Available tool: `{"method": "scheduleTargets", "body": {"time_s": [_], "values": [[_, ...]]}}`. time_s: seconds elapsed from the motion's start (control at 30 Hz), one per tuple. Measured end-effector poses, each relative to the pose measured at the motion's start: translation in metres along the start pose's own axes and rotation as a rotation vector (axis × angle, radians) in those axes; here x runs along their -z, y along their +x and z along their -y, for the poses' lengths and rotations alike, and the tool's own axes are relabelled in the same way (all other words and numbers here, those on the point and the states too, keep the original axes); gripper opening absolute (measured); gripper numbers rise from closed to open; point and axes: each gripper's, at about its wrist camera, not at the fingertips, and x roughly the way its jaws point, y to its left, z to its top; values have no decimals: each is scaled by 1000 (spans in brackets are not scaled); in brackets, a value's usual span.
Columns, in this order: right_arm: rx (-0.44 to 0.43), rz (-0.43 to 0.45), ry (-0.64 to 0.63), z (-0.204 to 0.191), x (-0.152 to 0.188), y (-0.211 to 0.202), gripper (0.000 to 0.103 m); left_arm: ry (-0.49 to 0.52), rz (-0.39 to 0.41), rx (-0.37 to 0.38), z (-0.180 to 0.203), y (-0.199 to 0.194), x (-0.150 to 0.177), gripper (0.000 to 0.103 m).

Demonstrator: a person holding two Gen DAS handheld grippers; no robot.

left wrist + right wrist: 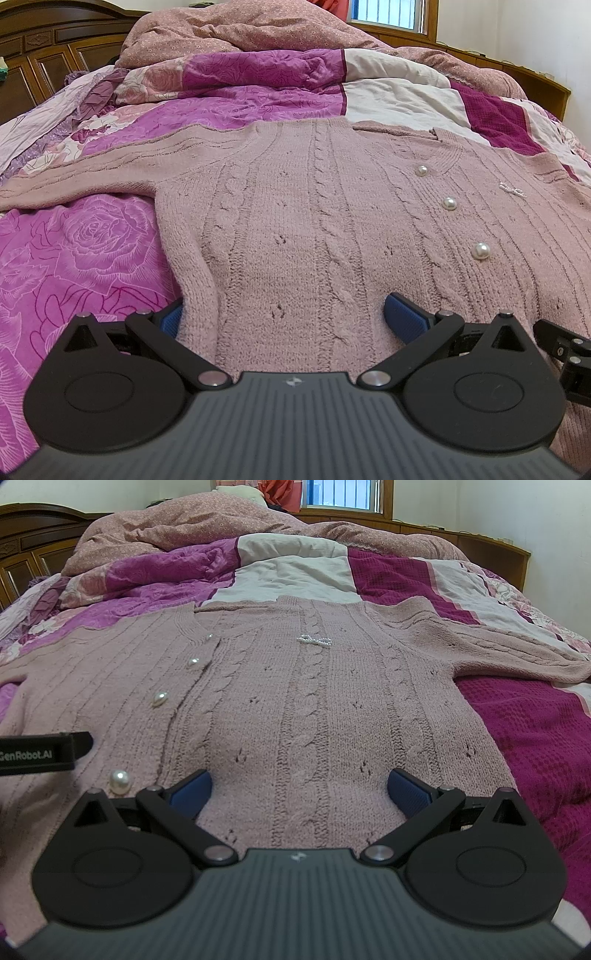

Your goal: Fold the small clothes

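A dusty-pink cable-knit cardigan (317,229) with pearl buttons (480,251) lies flat and face up on the bed, its sleeves spread to both sides. My left gripper (288,317) is open over the hem on the cardigan's left half, blue pads wide apart, its left pad partly under the knit's side edge. My right gripper (299,794) is also open, low over the hem of the cardigan (295,701) on its right half, beside a pearl button (120,781). A small pearl bow (314,640) sits on the chest. Nothing is held.
The bed is covered by a magenta rose-print quilt (85,251) and a dark pink waffle blanket (535,731). A heaped pink duvet (236,33) lies at the far end, with a wooden headboard (44,48) and a window behind. The other gripper's black body (40,753) shows at the left.
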Motion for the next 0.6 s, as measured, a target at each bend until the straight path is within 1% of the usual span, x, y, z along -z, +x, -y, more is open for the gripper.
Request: {"method": "scheduleTargets", "body": {"time_s": [0.3, 0.6], "values": [[-2, -3, 2, 0, 1, 0, 103, 1, -6, -2, 0, 0, -1, 103], [-40, -41, 37, 7, -13, -2, 103, -3, -72, -19, -2, -7, -17, 103]]}}
